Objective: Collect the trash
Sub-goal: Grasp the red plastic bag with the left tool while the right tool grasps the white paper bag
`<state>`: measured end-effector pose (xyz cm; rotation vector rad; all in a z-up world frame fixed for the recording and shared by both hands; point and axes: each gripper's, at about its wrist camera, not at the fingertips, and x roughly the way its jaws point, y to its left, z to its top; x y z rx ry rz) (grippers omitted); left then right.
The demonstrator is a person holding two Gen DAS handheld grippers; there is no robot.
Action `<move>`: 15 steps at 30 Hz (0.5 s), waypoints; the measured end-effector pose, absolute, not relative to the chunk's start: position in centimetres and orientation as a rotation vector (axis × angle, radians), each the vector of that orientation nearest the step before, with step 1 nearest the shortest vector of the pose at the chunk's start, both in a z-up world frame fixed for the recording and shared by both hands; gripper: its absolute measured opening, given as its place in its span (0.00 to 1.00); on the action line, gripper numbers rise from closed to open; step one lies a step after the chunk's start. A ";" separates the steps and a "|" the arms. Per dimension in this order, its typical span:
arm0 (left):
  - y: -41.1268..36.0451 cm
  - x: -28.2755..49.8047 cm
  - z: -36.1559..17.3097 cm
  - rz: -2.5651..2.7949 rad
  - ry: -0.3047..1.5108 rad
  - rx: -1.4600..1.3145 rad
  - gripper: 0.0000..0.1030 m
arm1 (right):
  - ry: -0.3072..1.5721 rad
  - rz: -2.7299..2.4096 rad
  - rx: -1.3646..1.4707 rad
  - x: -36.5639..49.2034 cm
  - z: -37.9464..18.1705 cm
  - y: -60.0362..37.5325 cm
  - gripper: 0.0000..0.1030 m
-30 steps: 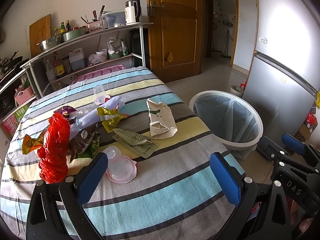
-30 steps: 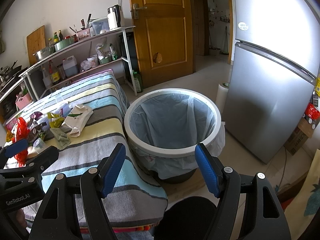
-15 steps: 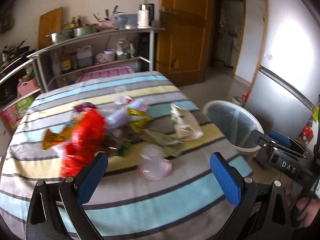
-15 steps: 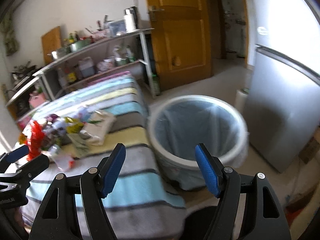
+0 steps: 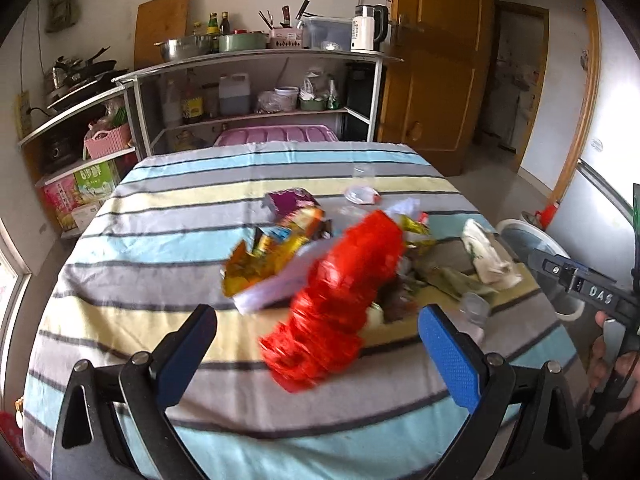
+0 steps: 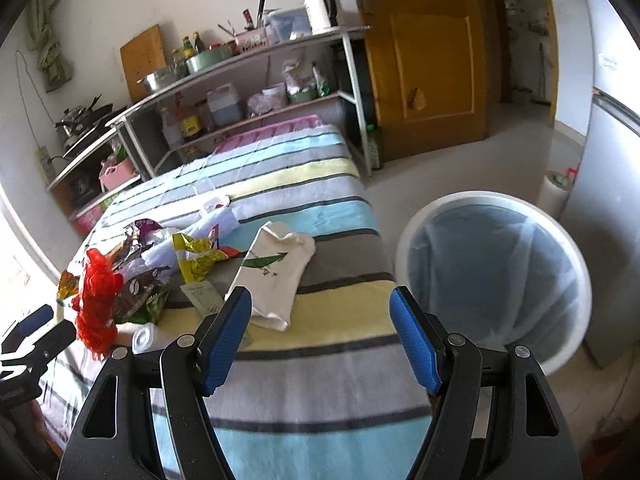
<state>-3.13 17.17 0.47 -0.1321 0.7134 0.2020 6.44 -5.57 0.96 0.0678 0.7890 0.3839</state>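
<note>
It was a home kitchen: shelves (image 5: 256,56) held pans, oil bottles and a kettle (image 5: 368,28), beside a fridge (image 6: 612,200)

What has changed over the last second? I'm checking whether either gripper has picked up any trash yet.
Nothing is picked up. The left gripper has swung left to face the red plastic bag; the right gripper has turned from the trash bin toward the white paper bag. Both stay open and empty. The trash pile has not moved on the striped tablecloth.
</note>
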 end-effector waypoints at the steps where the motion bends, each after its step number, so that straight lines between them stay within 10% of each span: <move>1: 17.7 -2.8 0.4 0.206 0.718 -0.132 0.98 | 0.797 0.390 0.072 6.9 0.9 -5.5 0.70; 7: 18.6 -0.9 -0.1 0.149 0.742 -0.125 0.94 | 0.864 0.433 0.109 9.7 -0.1 -4.3 0.61; 15: 17.8 0.5 -1.9 0.082 0.819 -0.136 0.66 | 0.903 0.481 0.103 10.8 -1.3 -3.0 0.43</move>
